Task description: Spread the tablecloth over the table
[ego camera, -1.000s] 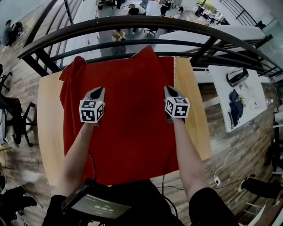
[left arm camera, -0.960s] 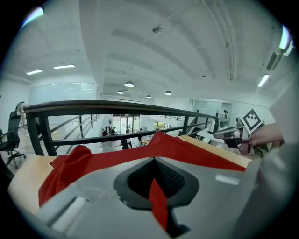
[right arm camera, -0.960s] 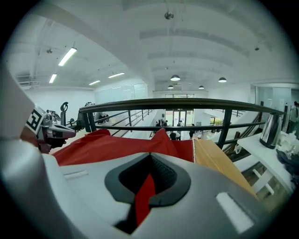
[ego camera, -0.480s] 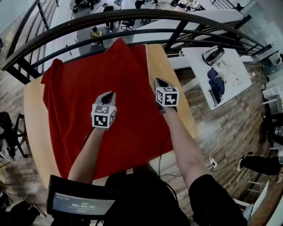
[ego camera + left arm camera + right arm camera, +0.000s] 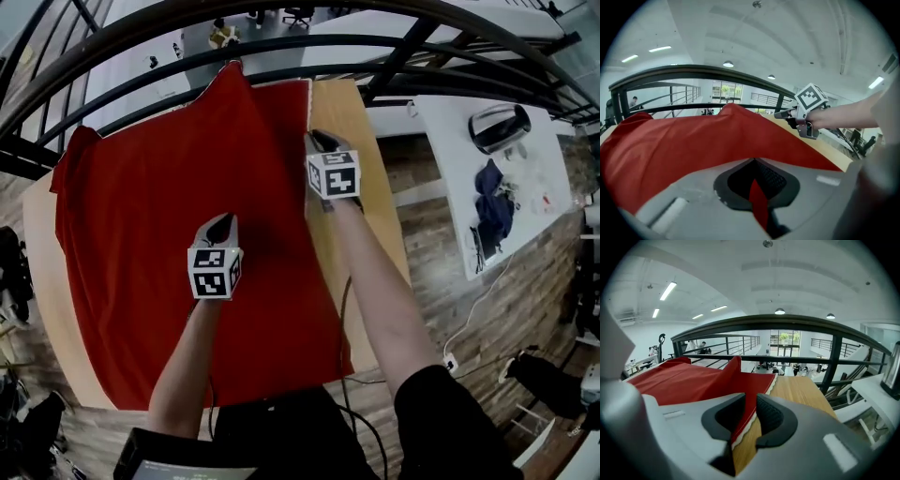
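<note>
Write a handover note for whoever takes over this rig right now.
Left hand-held gripper: shut on a pinch of the red tablecloth, mid-table.
Right hand-held gripper: jaws have just been opening; the cloth's right hem lies between them, unclamped.
Done: cloth covers most of the table.
Left to do: right strip of wood bare, far edge humped by the railing; shift and flatten.
</note>
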Tool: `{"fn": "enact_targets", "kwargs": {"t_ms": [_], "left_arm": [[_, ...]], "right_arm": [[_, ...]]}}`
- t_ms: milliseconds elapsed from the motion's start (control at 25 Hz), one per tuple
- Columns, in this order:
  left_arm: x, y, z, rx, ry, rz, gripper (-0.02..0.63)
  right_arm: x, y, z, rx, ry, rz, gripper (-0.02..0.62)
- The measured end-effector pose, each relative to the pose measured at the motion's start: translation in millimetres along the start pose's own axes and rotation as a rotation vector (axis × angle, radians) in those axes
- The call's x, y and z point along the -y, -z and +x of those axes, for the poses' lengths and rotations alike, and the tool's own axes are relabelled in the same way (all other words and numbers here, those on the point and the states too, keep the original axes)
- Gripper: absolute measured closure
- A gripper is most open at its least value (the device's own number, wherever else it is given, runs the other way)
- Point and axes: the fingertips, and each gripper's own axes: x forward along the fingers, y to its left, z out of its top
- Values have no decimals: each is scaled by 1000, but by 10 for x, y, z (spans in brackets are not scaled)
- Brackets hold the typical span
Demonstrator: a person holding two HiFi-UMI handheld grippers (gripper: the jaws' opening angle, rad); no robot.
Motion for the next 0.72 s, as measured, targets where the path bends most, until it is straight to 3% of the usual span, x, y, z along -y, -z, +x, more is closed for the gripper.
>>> {"fn": "enact_targets", "kwargs": {"t_ms": [80, 200, 360, 400, 520, 720], "left_arm": [[-60, -32, 157, -17, -23, -21, 600], [-95, -82, 306, -31, -53, 8, 601], [-131, -126, 387, -45, -93, -18, 601], [-146, -134, 395, -45, -104, -33, 601], [-181, -157, 401, -44, -120, -59, 601], [-200, -260, 434, -37, -117, -56, 601]], "right_arm": [[131, -61, 350, -42, -19, 8, 447], [273, 15, 686, -167, -6, -2, 408], [149, 66, 754, -281, -64, -14, 484], [141, 75, 741, -296, -82, -3, 572], [423, 184, 653, -356, -54, -59, 574], [1497, -24, 561, -379, 77, -245, 574]]}}
